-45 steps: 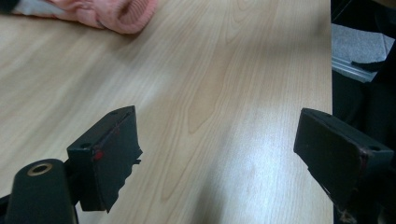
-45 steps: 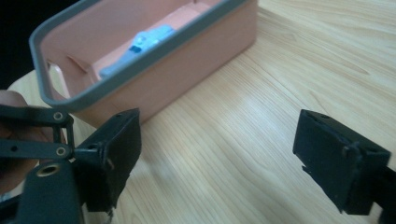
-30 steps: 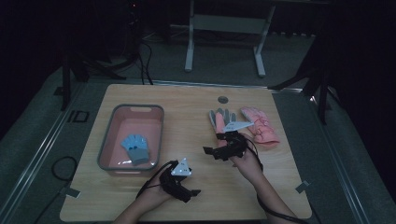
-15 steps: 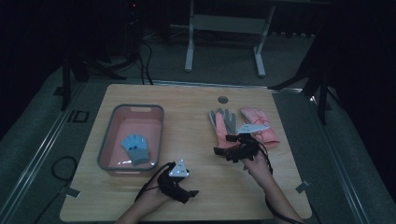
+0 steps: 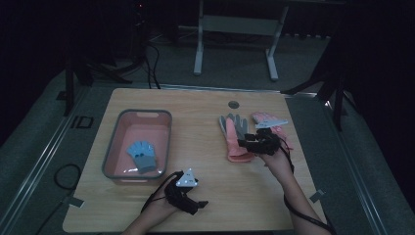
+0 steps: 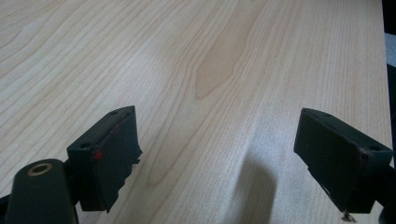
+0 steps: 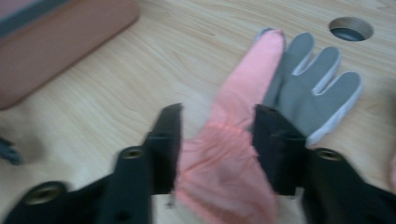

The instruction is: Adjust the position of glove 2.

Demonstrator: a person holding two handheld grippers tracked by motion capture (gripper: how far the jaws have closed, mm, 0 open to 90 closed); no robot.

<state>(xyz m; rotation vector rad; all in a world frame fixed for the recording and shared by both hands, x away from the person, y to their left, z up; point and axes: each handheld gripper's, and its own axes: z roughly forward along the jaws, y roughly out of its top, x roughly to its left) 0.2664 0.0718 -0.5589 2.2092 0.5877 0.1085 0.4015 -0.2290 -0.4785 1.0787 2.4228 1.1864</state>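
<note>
A grey glove point(image 5: 238, 126) with a pink part folded along its left side and cuff point(image 7: 233, 154) lies palm-up right of the table's middle. My right gripper point(image 5: 243, 144) is low over its cuff. In the right gripper view this gripper point(image 7: 218, 112) is open, with one jaw on each side of the pink cuff. A second pink glove point(image 5: 283, 133) lies just to the right, partly hidden by my hand. My left gripper point(image 5: 198, 204) rests near the front edge. It point(image 6: 217, 116) is open over bare wood with nothing between its jaws.
A pink bin with a grey rim point(image 5: 113, 147) stands at the left, holding a blue glove point(image 5: 141, 154). There is a round hole point(image 5: 234, 104) in the tabletop behind the gloves. The wooden table's point(image 5: 195, 122) front and right edges are close to both hands.
My right gripper has shifted right and a little farther back, onto the cuff of the grey and pink glove. The left gripper has barely moved.
</note>
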